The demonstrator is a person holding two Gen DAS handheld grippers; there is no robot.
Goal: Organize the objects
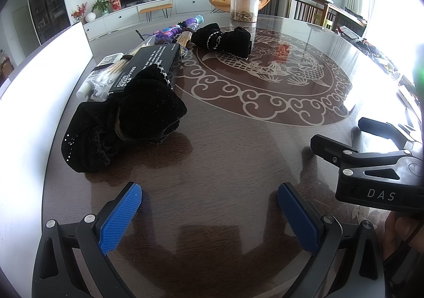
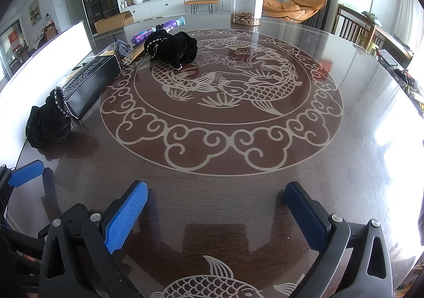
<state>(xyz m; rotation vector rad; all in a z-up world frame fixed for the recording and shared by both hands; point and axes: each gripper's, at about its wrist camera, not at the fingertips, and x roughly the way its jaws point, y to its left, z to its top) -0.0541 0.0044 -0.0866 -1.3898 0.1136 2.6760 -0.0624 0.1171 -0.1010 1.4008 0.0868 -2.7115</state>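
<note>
A black velvet bundle [image 1: 124, 123] lies on the dark round table [image 1: 225, 165] at the left, leaning on a black box [image 1: 148, 67]; both appear in the right wrist view as the bundle [image 2: 49, 120] and the box [image 2: 90, 80]. A second black velvet bundle [image 1: 225, 39] [image 2: 172, 46] rests farther back near the fish medallion. A purple toy [image 1: 172, 30] [image 2: 156, 29] and bagged cotton swabs [image 1: 111, 75] lie behind the box. My left gripper [image 1: 209, 218] is open over bare table. My right gripper [image 2: 217, 218] is open too, and is visible at the right [image 1: 344, 136].
A clear jar [image 1: 244, 4] [image 2: 246, 4] with brown bits stands at the table's far side. A bright white panel [image 1: 39, 80] lines the left edge. Clutter lies along the right rim [image 1: 384, 57]. Chairs [image 2: 352, 25] stand behind the table.
</note>
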